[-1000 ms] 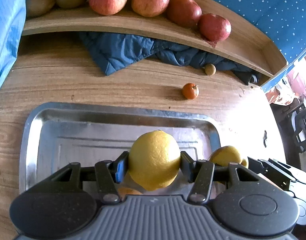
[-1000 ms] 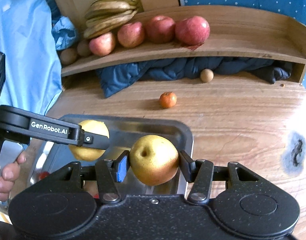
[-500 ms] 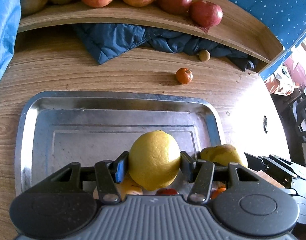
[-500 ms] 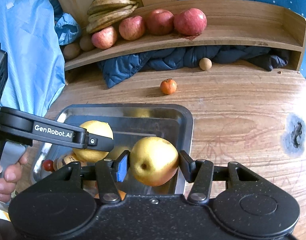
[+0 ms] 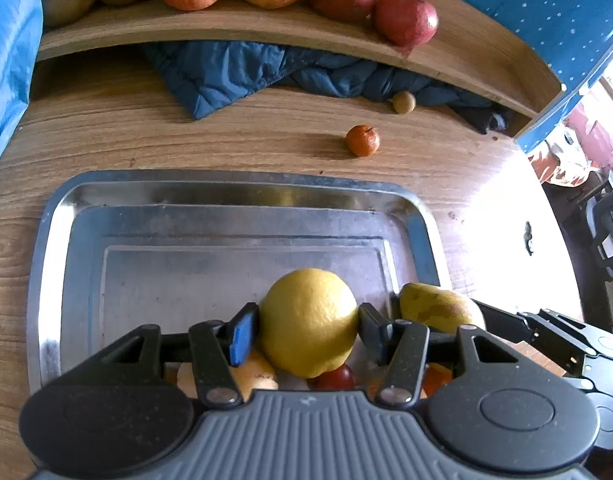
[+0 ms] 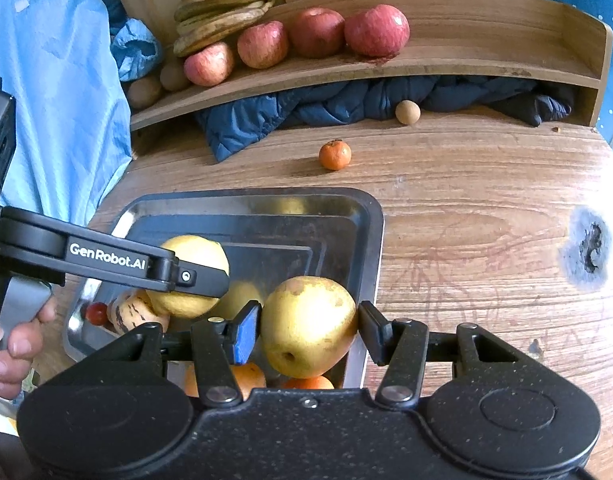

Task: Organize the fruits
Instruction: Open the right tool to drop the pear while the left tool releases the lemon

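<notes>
Left gripper (image 5: 308, 326) clamped on round yellow lemon (image 5: 308, 320), right gripper (image 6: 309, 330) on golden-brown pear (image 6: 308, 324), both low-centre above shiny metal tray (image 5: 50, 264), probably for sorting.

home | wooden table (image 6: 466, 240) | fruit shelf (image 6: 446, 62) | quilted jacket (image 6: 346, 104)

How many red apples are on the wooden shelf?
4. They sit in a row on the wooden shelf: one apple beside the bananas, then a second, a third, and the rightmost. None looks hidden.
</notes>
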Demonstrator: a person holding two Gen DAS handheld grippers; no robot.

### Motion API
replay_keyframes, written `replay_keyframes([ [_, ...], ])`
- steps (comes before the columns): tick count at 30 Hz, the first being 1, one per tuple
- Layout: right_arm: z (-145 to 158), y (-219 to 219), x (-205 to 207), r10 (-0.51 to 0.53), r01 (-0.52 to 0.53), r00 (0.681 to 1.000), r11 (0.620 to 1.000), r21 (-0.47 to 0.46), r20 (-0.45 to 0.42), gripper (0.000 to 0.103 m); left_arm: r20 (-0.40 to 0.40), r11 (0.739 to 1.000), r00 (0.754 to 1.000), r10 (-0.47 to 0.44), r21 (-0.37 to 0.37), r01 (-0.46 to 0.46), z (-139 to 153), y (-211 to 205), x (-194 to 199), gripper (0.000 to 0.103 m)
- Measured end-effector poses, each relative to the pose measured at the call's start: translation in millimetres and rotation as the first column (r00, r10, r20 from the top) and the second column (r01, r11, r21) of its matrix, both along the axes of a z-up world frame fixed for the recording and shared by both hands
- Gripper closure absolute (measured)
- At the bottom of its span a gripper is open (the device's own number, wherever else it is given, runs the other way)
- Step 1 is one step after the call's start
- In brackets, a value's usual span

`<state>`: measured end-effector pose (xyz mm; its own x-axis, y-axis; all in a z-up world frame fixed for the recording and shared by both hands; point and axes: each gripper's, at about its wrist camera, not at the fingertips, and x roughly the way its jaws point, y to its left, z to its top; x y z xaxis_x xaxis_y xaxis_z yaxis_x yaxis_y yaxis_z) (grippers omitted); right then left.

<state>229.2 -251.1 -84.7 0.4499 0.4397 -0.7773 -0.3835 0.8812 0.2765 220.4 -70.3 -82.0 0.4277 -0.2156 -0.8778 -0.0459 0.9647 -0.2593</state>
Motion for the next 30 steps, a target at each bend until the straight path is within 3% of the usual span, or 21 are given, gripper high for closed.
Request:
replay_keyframes([
  [9,9,-5,-8,0.006,-0.006,0.999,1.0,0.009,0.031,0.047,0.036,1.0,0.999,0.016,0.005,-0.017,10,0,-13,0.043],
  [30,26,-21,-43,0.053,-0.055,0.996,0.998,0.029,0.074,0.024,0.084,0.999,0.996,0.027,0.022,-0.029,33,6,-78,0.029],
])
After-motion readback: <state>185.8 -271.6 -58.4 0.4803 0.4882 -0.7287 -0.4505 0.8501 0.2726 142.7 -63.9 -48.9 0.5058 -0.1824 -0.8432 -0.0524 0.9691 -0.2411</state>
